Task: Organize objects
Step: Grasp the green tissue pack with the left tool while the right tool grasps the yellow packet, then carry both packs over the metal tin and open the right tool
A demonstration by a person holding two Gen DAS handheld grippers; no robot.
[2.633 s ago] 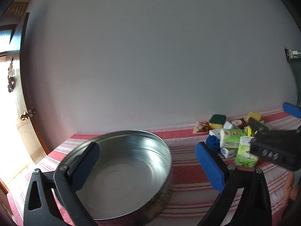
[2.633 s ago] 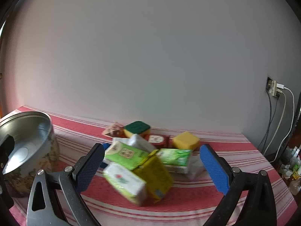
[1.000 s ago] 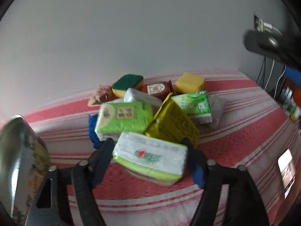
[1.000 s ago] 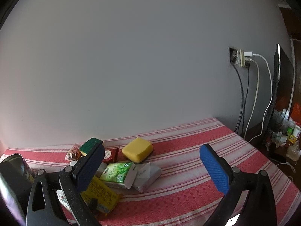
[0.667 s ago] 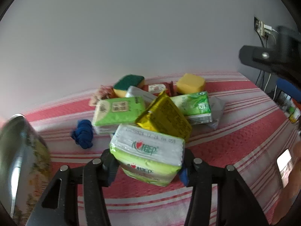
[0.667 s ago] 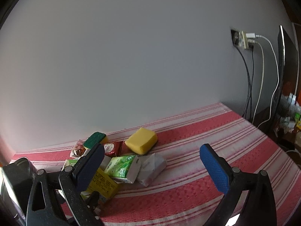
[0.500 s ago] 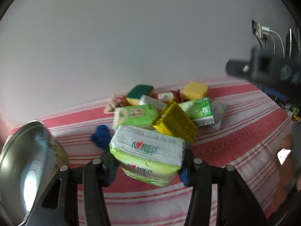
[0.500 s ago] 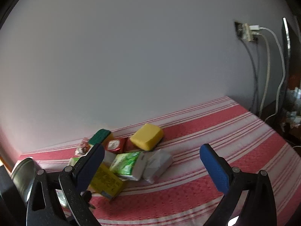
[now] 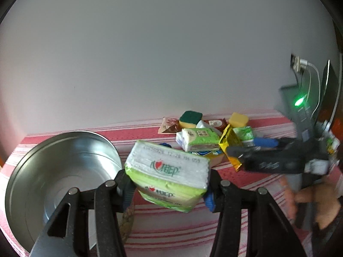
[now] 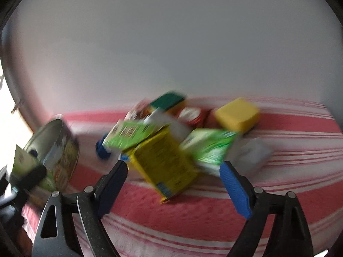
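Note:
My left gripper (image 9: 168, 190) is shut on a green-and-white tissue pack (image 9: 168, 171) and holds it above the striped cloth, just right of the round metal tin (image 9: 62, 171). My right gripper (image 10: 173, 184) is open and empty, its blue pads either side of the yellow packet (image 10: 165, 162) in the pile; whether they touch it is blurred. The pile holds green tissue packs (image 10: 133, 133), a yellow sponge (image 10: 236, 112) and a green-topped sponge (image 10: 167, 99). The right gripper also shows in the left wrist view (image 9: 265, 152), over the pile.
The red-and-white striped cloth (image 10: 193, 214) covers the table against a pale wall. A blue knotted object (image 10: 103, 150) lies left of the pile. A wall socket with cables (image 9: 300, 64) is at the right. The tin (image 10: 55, 147) stands at the far left in the right wrist view.
My left gripper closed on the tissue pack, lifted it and carried it left to the tin. My right gripper swung back left and down to the pile around the yellow packet.

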